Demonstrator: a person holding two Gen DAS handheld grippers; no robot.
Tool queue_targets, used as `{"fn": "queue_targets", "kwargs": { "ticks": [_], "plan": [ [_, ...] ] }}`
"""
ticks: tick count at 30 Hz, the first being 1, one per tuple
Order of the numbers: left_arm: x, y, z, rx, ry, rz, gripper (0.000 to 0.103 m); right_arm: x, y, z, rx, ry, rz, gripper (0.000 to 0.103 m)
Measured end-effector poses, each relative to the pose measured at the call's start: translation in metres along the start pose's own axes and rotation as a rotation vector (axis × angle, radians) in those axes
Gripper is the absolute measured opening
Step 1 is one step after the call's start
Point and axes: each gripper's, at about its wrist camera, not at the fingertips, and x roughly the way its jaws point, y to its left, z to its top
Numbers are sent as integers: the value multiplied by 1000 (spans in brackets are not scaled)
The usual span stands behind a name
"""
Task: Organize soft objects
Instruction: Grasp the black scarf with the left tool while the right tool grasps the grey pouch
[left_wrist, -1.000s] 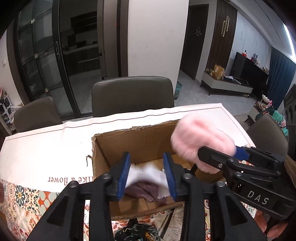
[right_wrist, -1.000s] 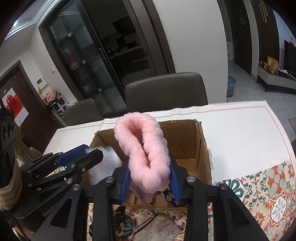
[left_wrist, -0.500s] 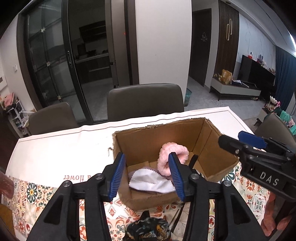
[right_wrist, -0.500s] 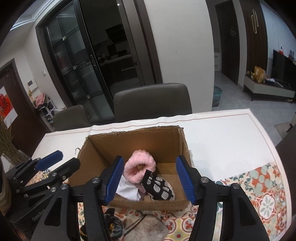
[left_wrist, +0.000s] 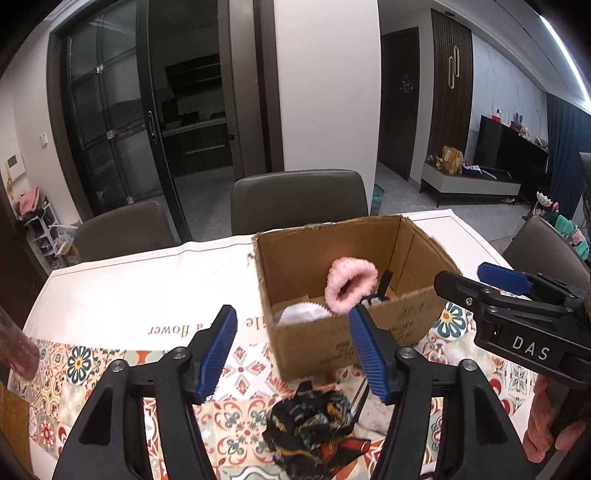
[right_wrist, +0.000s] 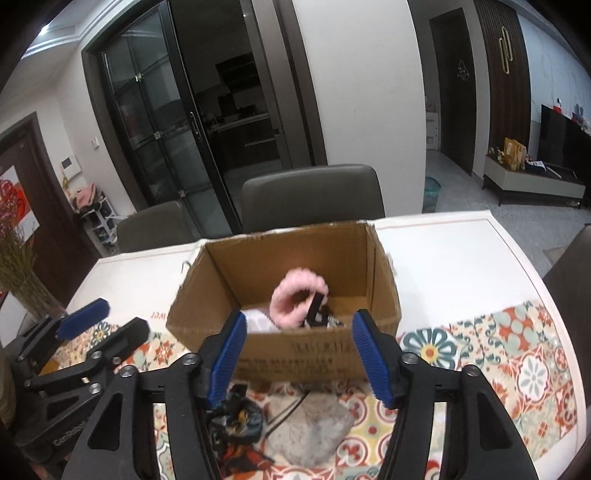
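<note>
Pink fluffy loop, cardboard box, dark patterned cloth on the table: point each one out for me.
pink fluffy loop (left_wrist: 351, 282), left wrist view, on its fuzzy upper band.
cardboard box (right_wrist: 295, 350), right wrist view, on its near outer wall.
dark patterned cloth (left_wrist: 310, 424), left wrist view, on the middle of the crumpled bundle.

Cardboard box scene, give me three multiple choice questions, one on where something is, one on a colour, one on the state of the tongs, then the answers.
1. Where is the fluffy ring?
A. inside the cardboard box
B. on a chair
C. on the floor

2. What colour is the fluffy ring?
A. green
B. pink
C. yellow

3. How do the left tongs and right tongs stand?
A. both clamped on cloth
B. one open, one shut
C. both open and empty

Answers:
1 A: the fluffy ring sits within the walls of the cardboard box.
2 B: its fur is plainly pink.
3 C: the left tongs and right tongs have just been opening, nothing between their pads.
</note>
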Motion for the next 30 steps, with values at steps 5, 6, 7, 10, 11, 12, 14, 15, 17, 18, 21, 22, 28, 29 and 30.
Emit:
{"fn": "queue_targets", "kwargs": {
  "ticks": [5,6,7,10,11,12,14,15,17,18,21,22,28,29,30],
  "plan": [
    [-7,3,-21,2,4,19,67,-2,3,-19,-1,5,-30,71],
    [-7,3,-25,3,11,20,68,-2,3,-23,4,11,-32,71],
    [-8,4,-28,1,13,18,70,-3,2,-26,9,13,-33,71],
    [-11,6,-41,-11,25,13,72,-3,2,-36,19,23,-51,71],
    [-12,8,-46,-20,29,9,72,-4,2,-40,22,24,-57,71],
    [-13,9,-50,-26,32,10,73,-5,2,-44,29,23,-63,71],
    [-14,12,-61,-36,39,10,74,-6,2,-51,31,17,-79,71],
    [-14,12,-65,-35,42,12,75,-6,2,-54,30,16,-90,71],
    [-14,11,-73,-33,50,18,75,-4,1,-61,35,19,-109,71],
    [-12,11,-78,-33,54,21,76,-2,0,-65,43,25,-109,71],
    [-8,12,-92,-46,79,9,76,6,-3,-76,60,54,-112,71],
    [-6,12,-95,-49,86,9,76,8,-4,-79,65,59,-113,71],
    [12,15,-120,-65,154,-13,76,20,-9,-101,90,87,-129,71],
    [14,15,-122,-66,160,-15,76,22,-10,-104,94,95,-129,71],
    [17,15,-125,-68,170,-21,76,24,-10,-106,97,103,-130,71]
  ]
}}
